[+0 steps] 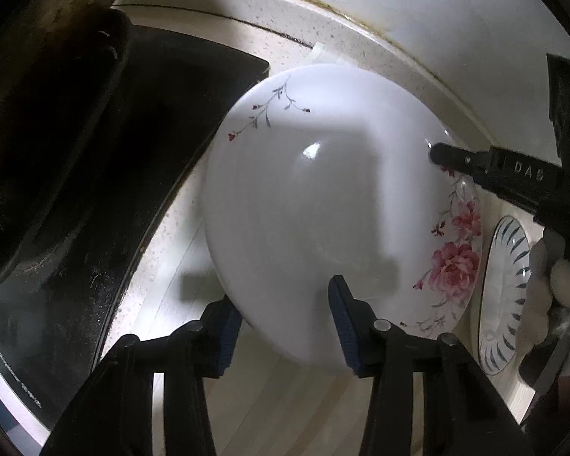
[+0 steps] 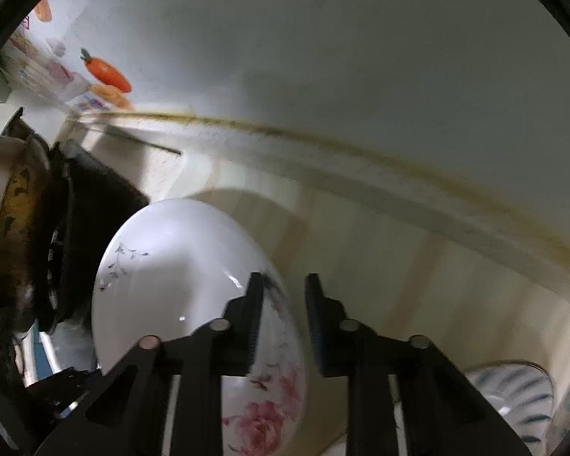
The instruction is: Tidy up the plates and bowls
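At the centre of the left wrist view we see the floral plate [image 1: 315,205] on the counter [image 1: 361,49]. Our left gripper [image 1: 281,323] gapes around its near rim. Our right gripper [image 2: 283,326], lower centre of its view, straddles the rim with fingers apart; a striped bowl [image 1: 503,304] sits at the right.

Your countertop [image 1: 380,60] is pale, speckled stone, running back to a stained seam at the white wall. On your left, the black stove [image 1: 140,144] sits set into it, carrying a dark pan [image 1: 49,121]. At centre, the floral plate [image 1: 323,205] is over the counter; whether it rests there, you can't tell. Just right, the blue-striped bowl [image 1: 507,296] sits on the counter.
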A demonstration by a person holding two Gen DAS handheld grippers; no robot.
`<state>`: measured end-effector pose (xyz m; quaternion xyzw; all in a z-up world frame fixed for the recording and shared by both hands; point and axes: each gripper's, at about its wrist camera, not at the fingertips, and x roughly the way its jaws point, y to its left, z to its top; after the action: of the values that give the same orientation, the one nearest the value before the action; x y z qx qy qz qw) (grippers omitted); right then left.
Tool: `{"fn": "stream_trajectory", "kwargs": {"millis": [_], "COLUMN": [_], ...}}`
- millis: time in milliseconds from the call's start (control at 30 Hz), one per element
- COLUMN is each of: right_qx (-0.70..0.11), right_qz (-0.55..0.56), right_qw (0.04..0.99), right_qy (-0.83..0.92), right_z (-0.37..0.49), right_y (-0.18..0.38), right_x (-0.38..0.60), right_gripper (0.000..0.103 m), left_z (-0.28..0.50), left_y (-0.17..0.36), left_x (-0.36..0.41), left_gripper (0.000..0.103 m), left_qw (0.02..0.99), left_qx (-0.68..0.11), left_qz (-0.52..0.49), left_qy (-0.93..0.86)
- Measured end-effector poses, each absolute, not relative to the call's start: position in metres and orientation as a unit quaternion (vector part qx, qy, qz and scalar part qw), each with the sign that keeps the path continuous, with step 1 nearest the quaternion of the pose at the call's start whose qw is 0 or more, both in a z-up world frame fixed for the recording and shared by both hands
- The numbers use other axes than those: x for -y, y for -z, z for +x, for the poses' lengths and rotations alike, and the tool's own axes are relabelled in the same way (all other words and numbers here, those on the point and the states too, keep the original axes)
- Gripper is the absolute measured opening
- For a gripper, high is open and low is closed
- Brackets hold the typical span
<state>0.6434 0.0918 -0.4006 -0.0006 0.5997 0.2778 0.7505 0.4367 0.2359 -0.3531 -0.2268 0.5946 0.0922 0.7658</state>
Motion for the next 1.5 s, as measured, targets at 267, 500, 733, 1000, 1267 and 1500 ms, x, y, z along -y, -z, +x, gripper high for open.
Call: {"fn": "stream_trajectory", "kwargs": {"millis": [267,500,733,1000,1267,1500], "right_qx": [-0.584,-0.571,-0.550,-0.525,-0.525,-0.550], "right_qz": [0.000,0.016,0.047,0.088,0.132,0.177], "right_qw": [0.755,0.764,0.780,0.802,0.807,0.792], "right_qy": [-0.297,-0.301,-0.295,-0.272,-0.236,-0.197], "right_z": [0.627,0.602,0.567,0.496,0.406,0.336], "right_y": [0.394,0.368,0.325,0.273,0.267,0.303], "right_x": [-0.080,-0.050,0.005,0.085,0.164,0.217], "right_gripper": [0.015,0.014,0.014,0.014,0.014,0.014], "left_z": [0.424,0.428,0.403,0.366,0.334,0.315], "left_y": [0.330,0.303,0.264,0.222,0.227,0.261], "left_x": [-0.234,-0.201,-0.167,-0.117,-0.065,-0.027], "left_gripper": [0.042,0.042,0.042,0.042,0.042,0.042], "left_qw": [0.783,0.797,0.820,0.837,0.826,0.803], "left_qx": [-0.576,-0.564,-0.546,-0.533,-0.551,-0.584], "left_qz": [-0.213,-0.200,-0.166,-0.125,-0.085,-0.043], "left_qy": [-0.099,-0.085,-0.049,0.015,0.075,0.110]}}
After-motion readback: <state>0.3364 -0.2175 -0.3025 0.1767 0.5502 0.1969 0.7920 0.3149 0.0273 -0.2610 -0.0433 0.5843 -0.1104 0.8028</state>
